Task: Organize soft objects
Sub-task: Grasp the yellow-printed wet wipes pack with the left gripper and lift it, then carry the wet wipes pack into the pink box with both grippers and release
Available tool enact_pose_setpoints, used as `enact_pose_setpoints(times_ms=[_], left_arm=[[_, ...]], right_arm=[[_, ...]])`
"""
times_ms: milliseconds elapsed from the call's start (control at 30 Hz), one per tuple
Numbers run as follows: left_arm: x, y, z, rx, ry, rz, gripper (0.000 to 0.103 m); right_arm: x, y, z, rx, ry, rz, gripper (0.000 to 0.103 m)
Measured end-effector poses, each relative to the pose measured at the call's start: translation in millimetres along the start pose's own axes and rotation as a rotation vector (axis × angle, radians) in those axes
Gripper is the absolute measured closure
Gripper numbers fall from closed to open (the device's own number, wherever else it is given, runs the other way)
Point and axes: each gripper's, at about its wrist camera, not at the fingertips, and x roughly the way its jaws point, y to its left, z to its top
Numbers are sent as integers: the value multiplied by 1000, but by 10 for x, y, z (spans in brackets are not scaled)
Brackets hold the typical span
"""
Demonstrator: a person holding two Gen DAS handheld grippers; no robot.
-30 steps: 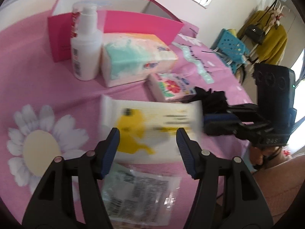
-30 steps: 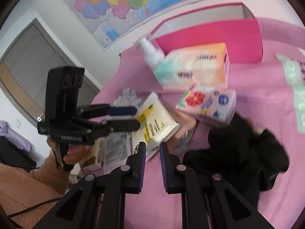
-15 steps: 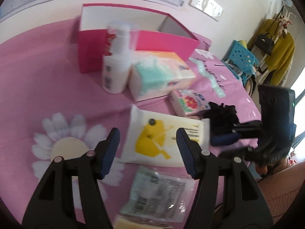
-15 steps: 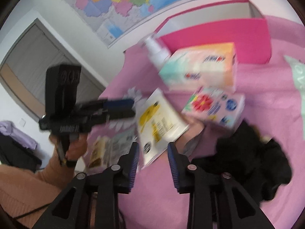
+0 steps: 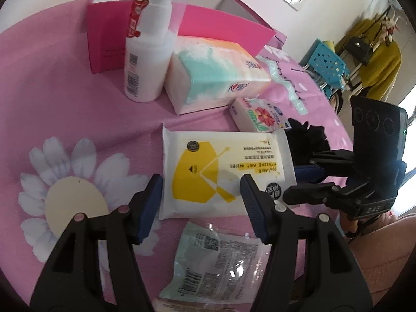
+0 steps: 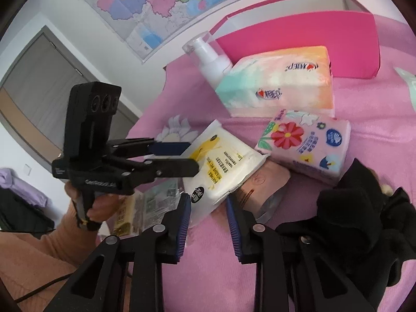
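**Both tongs hover at the wet wipes pack, neither gripping it**

Starting at the left of the left wrist view, we see a white daisy print [image 5: 70, 189] on the pink cloth [image 5: 52, 91] that covers the counter. Behind it stands a white pump bottle [image 5: 147, 59], upright, in front of an open pink box [image 5: 161, 23]. Just right of the bottle lies a big tissue pack [image 5: 215, 75], touching or nearly touching it.

Our left tongs [image 5: 201, 200] stand about half open with nothing pressed between the pads; the wet wipes pack [image 5: 223, 174] lies flat on the cloth beyond and between the tips. Nearer to us lies a clear printed packet [image 5: 221, 260].

Further right sits a small flowered tissue pack [image 5: 260, 115], close to the far corner of the wipes. Beside it lies a heap of black cloth [image 5: 306, 140].

At the right edge our right tongs [image 5: 299, 182] reach in level toward the near right corner of the wipes. From their own camera, the right tongs [image 6: 208, 215] are narrowly apart and closing, with that corner of the wet wipes pack [image 6: 223, 166] just ahead of the tips; the pads do not press on it. A pinkish packet [image 6: 262, 187] pokes out from under the wipes.
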Motion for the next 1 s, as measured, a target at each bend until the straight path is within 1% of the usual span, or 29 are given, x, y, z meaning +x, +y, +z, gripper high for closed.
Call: enact_pose_setpoints(times_ms=[100, 167, 233, 367, 533, 767, 867, 1000], left_arm=[[-29, 10, -6, -20, -10, -30, 41], [-51, -14, -1, -26, -18, -36, 41], [-87, -45, -2, -29, -30, -48, 41], [-210, -130, 3, -15, -66, -61, 41], [-362, -221, 62, 0, -111, -70, 41], [-532, -412, 280, 41, -177, -68, 41], [-571, -491, 451, 60, -201, -57, 41], [-582, -575, 715, 76, -229, -24, 41]], right_arm=[[-49, -7, 27, -11, -17, -4, 78], [-87, -7, 72, -28, -35, -27, 80], [-111, -10, 125, -37, -43, -34, 80], [-201, 36, 160, -73, -61, -63, 80], [-291, 53, 194, -85, -81, -79, 80], [-471, -8, 367, -92, -128, -80, 80], [-561, -24, 496, -107, -155, -98, 80], [-685, -97, 690, -119, -193, -109, 80]])
